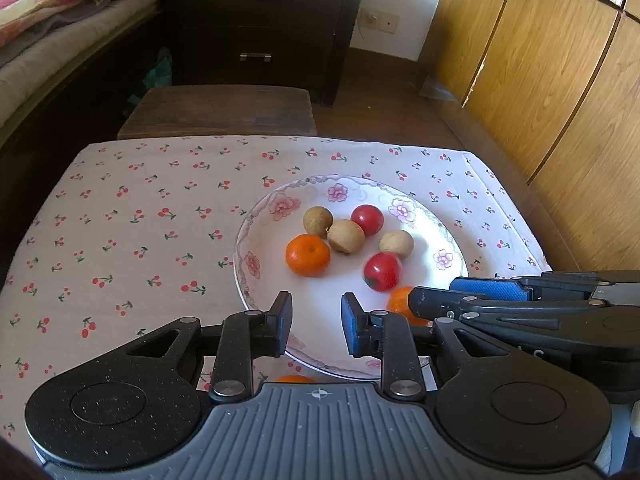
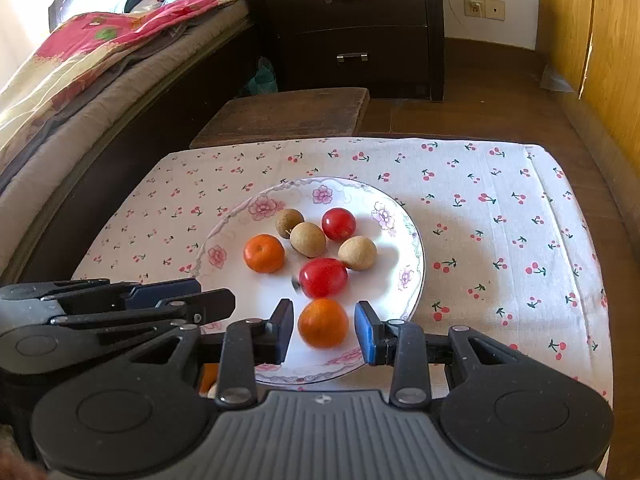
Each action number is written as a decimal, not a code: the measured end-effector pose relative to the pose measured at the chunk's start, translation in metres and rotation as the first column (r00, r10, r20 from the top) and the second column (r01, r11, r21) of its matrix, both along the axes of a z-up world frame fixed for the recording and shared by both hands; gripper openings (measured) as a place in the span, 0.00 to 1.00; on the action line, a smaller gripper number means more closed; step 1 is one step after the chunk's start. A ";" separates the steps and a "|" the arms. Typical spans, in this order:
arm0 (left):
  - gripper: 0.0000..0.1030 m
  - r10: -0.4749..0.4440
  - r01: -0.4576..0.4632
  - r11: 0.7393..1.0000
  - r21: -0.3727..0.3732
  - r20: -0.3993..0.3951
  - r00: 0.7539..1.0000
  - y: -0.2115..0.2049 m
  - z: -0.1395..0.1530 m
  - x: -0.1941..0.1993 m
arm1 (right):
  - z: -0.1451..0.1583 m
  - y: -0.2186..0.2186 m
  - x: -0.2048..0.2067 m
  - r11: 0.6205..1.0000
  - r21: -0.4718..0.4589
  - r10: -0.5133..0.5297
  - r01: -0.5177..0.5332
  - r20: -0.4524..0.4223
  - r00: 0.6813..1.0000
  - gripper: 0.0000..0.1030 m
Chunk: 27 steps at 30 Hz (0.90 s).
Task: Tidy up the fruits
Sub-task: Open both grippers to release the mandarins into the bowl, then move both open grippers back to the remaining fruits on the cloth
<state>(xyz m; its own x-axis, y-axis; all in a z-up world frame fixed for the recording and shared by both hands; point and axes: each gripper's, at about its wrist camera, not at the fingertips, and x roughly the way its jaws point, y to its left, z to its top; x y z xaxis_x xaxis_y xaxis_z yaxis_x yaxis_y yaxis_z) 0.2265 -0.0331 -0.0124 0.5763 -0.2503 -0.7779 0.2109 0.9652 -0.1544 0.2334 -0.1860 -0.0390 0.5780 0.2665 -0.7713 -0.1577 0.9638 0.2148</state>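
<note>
A white flowered plate [image 1: 256,216] on the cherry-print cloth holds three brown longans [image 1: 346,236], two red fruits [image 1: 367,220] and two oranges. One orange [image 1: 308,255] lies at the plate's left. The other orange [image 2: 323,322] rests on the plate's near part, between the pads of my right gripper [image 2: 324,332], with a small gap on each side. My left gripper [image 1: 316,324] hovers over the plate's near rim, its jaws narrowly apart and empty. A third orange [image 1: 294,379] peeks out beneath it, off the plate.
The cloth [image 1: 140,220] covers a low table. A dark wooden stool [image 1: 216,110] stands behind it, with a dark drawer chest [image 1: 260,24] further back. A bed [image 2: 80,80] runs along the left and wooden wardrobe doors [image 1: 540,80] stand at the right.
</note>
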 end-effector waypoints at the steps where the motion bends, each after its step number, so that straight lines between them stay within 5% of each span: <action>1: 0.33 0.001 -0.001 1.000 -0.001 0.001 1.000 0.001 0.001 0.000 | 0.000 0.000 0.000 1.000 -0.001 0.001 -0.001 0.000 1.000 0.34; 27: 0.39 0.009 -0.009 1.000 0.004 -0.025 1.000 0.052 0.000 -0.030 | 0.008 0.048 -0.061 0.981 0.010 0.194 -0.194 -0.015 0.981 0.34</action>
